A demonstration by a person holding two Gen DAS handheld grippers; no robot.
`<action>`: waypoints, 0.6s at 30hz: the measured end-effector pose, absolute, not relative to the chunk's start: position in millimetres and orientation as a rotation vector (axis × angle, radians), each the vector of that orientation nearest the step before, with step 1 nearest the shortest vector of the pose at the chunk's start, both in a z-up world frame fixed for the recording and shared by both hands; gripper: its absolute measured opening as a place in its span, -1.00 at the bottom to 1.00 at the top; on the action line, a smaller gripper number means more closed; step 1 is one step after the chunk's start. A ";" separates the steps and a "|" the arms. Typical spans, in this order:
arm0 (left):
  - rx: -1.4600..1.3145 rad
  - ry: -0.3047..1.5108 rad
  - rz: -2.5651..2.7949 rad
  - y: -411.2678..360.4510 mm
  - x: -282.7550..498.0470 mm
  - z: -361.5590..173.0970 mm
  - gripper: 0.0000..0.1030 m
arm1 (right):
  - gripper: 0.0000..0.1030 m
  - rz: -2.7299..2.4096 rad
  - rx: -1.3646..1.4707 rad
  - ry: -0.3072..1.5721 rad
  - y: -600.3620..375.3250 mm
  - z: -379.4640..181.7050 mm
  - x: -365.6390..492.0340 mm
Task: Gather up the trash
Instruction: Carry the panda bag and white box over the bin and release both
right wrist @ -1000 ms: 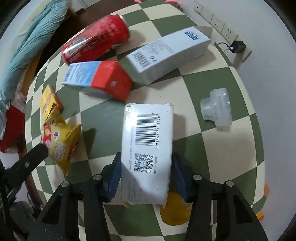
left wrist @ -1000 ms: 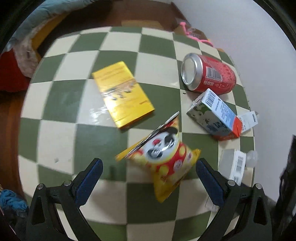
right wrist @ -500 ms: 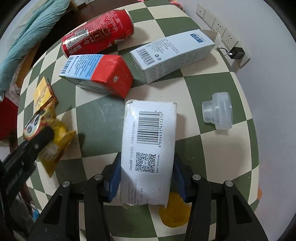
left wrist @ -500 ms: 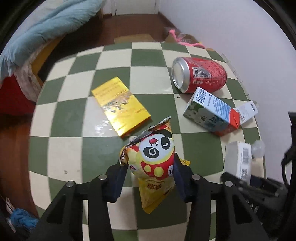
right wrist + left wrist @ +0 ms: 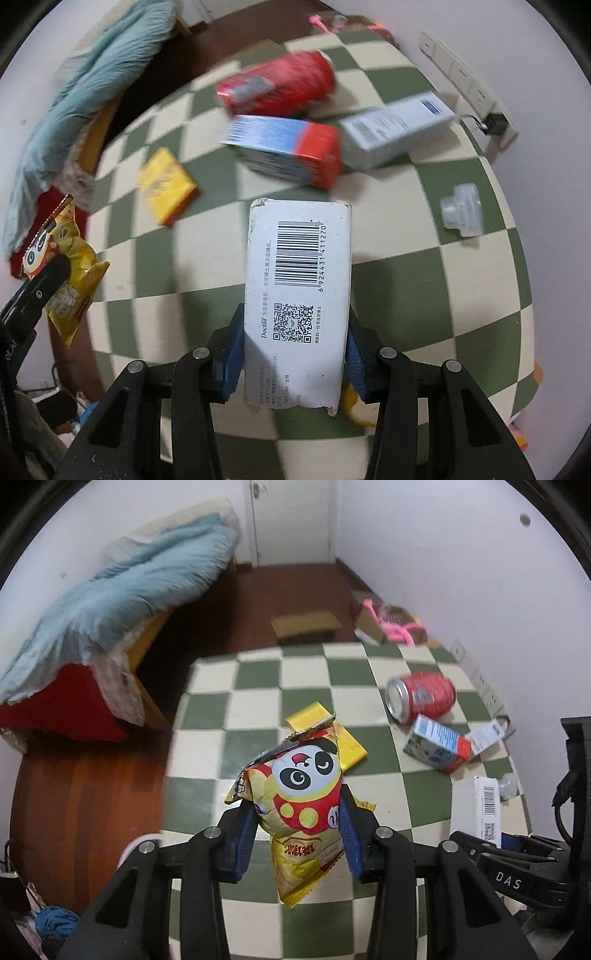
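Observation:
My left gripper (image 5: 297,834) is shut on a yellow and red panda snack bag (image 5: 303,797) and holds it above the checkered table (image 5: 258,686). The bag also shows at the left of the right wrist view (image 5: 64,266). My right gripper (image 5: 295,354) is shut on a white barcode box (image 5: 297,288), lifted over the table (image 5: 424,295). That box shows at the right of the left wrist view (image 5: 476,808). On the table lie a red soda can (image 5: 277,83), a blue and red carton (image 5: 288,149), a long white box (image 5: 397,129), a yellow flat packet (image 5: 166,184) and a clear plastic cap (image 5: 463,210).
A bed with a light blue blanket (image 5: 110,587) stands left of the table. A low wooden stool (image 5: 306,624) and a box with pink items (image 5: 388,622) sit on the brown floor beyond. Wall sockets (image 5: 461,74) and a white wall are at the right.
My left gripper shut on the panda bag and lifted it off the table. My right gripper, shut on the barcode box throughout, has raised it.

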State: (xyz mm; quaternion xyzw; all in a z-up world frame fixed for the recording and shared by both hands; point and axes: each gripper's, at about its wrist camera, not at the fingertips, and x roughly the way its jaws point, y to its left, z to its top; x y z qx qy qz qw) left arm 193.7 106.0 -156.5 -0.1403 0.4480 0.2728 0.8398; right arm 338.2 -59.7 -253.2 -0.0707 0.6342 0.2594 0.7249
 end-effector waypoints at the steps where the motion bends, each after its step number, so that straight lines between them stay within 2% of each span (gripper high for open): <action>1: -0.292 0.929 0.587 108.8 184.6 -145.8 -0.29 | -0.05 0.592 -0.151 1.390 -55.5 -245.5 331.7; 11: -0.288 0.821 0.715 156.0 88.5 -78.2 -0.29 | -0.05 0.854 -0.125 1.286 14.2 -163.7 260.7; 18: -0.396 0.845 0.825 210.7 2.4 -90.7 -0.29 | -0.05 1.055 -0.150 1.302 81.0 -148.0 184.6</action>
